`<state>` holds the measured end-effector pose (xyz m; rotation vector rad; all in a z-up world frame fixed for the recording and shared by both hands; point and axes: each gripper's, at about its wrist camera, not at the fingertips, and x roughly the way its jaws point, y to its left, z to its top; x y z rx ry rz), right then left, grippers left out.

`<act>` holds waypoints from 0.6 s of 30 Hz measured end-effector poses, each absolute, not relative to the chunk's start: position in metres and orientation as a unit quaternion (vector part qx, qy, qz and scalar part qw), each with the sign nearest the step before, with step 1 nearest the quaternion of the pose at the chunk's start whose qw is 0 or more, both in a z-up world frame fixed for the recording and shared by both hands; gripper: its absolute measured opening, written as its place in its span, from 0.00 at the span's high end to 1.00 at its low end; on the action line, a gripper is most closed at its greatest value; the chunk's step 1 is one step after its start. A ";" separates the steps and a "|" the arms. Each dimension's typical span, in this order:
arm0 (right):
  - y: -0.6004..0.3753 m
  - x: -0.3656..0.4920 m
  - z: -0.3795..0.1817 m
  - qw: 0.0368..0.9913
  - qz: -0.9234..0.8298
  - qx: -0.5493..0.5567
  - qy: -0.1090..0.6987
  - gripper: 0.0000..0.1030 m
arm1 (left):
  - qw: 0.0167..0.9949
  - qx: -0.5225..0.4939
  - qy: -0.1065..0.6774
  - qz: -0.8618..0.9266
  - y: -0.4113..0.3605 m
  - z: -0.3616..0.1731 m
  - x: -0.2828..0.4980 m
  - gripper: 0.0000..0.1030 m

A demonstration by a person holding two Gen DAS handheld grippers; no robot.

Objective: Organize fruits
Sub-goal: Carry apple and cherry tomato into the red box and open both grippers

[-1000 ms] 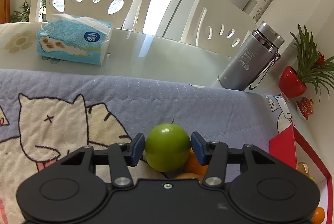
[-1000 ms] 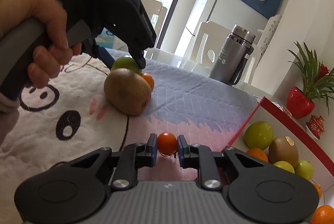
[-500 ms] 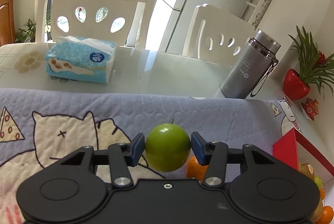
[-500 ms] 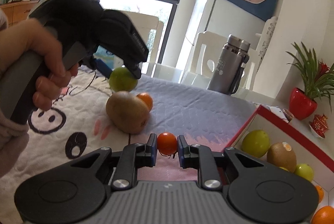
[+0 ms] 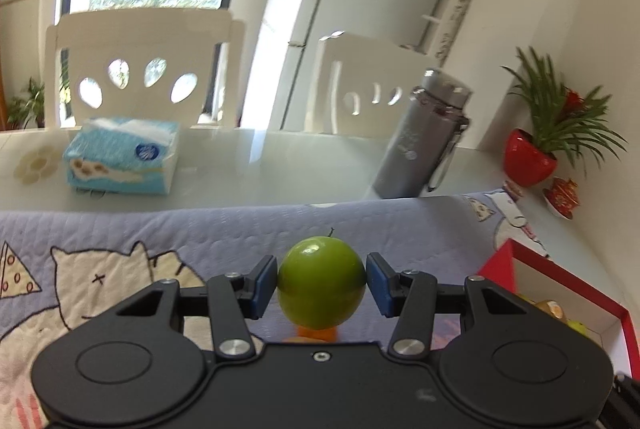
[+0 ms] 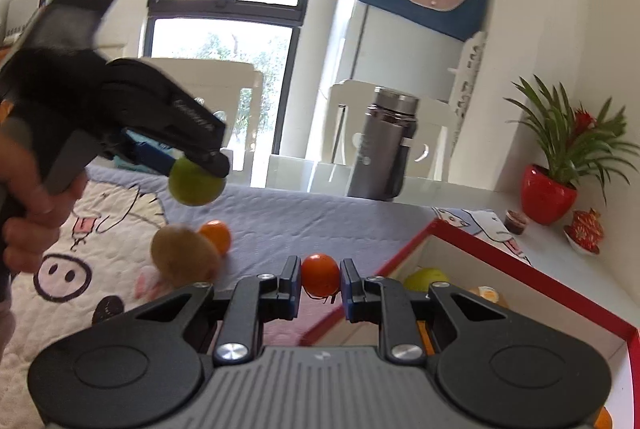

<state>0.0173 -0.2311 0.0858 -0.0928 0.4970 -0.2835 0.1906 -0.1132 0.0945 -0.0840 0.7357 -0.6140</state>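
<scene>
Above the quilted mat (image 5: 240, 229), left fingers (image 5: 264, 283) clamp a green apple (image 5: 321, 281); right fingers (image 6: 291, 281) pinch a cherry tomato (image 6: 320, 274).

Dining corner beyond the quilted cartoon-animal cloth (image 5: 224, 229)

A blue tissue pack (image 5: 120, 157) and grey steel flask (image 5: 420, 145) stand well apart on the glossy pale table (image 5: 280, 165); white cut-out chairs (image 5: 140, 69) behind, red-potted green plant (image 5: 532, 157) at right.
</scene>
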 end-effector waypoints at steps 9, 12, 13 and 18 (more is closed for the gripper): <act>-0.305 -0.007 0.104 0.958 -0.180 0.036 0.222 0.79 | 0.867 -0.009 0.343 -0.361 -0.160 0.115 0.154 0.43; -0.333 -0.018 0.109 0.955 -0.199 0.063 0.212 0.79 | 0.863 0.011 0.337 -0.376 -0.178 0.121 0.143 0.43; -0.343 -0.022 0.110 0.953 -0.206 0.072 0.211 0.79 | 0.862 0.017 0.334 -0.381 -0.184 0.123 0.139 0.43; -0.389 -0.042 0.111 0.943 -0.236 0.109 0.207 0.79 | 0.849 0.025 0.329 -0.412 -0.216 0.132 0.124 0.43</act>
